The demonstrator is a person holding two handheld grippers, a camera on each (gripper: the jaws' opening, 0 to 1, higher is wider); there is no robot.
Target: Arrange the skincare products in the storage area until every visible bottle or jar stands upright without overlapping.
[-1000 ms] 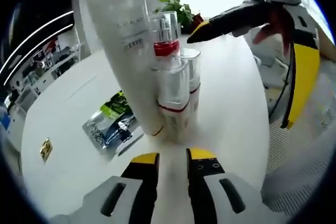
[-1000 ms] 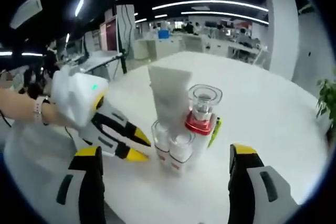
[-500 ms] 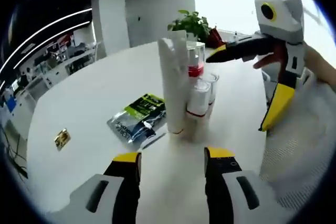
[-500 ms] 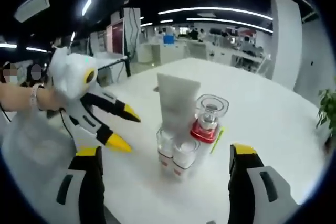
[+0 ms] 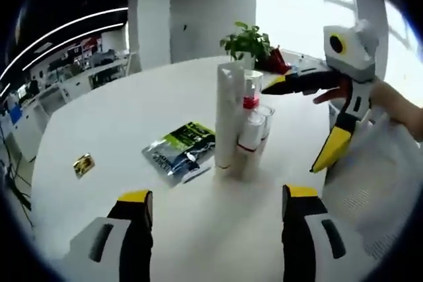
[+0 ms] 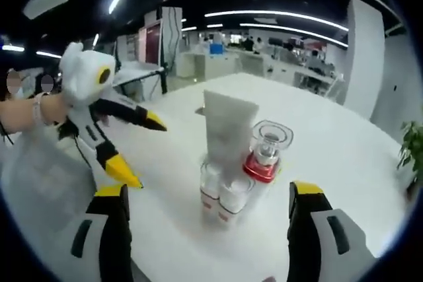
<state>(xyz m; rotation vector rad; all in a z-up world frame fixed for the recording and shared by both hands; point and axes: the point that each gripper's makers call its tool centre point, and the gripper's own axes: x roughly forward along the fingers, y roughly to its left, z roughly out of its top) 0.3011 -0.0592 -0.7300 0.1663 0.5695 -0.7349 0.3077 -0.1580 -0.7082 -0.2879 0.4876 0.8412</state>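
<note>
On the white table (image 6: 344, 156) the skincare products stood together in one tight cluster, all upright. A tall white tube (image 6: 228, 130) rose at the far side of the group in the right gripper view, with a clear bottle with a red collar (image 6: 266, 155) just beside it on the right and two small clear-capped bottles (image 6: 225, 196) touching each other at the near side. In the left gripper view the same tube (image 5: 228, 113) stood at the left of the cluster, the red-collared bottle (image 5: 250, 100) and small bottles (image 5: 254, 130) close against it. A green and black sachet (image 5: 178, 150) lay flat on the table, near the cluster on its left, and a small yellow card (image 5: 83, 164) lay well apart, farther left.

The left gripper (image 5: 210, 219) was held wide open and empty, short of the cluster. The right gripper (image 6: 205, 216) was likewise spread wide, holding nothing, near the small bottles. A potted plant (image 5: 248, 41) stood at the table's far edge.
</note>
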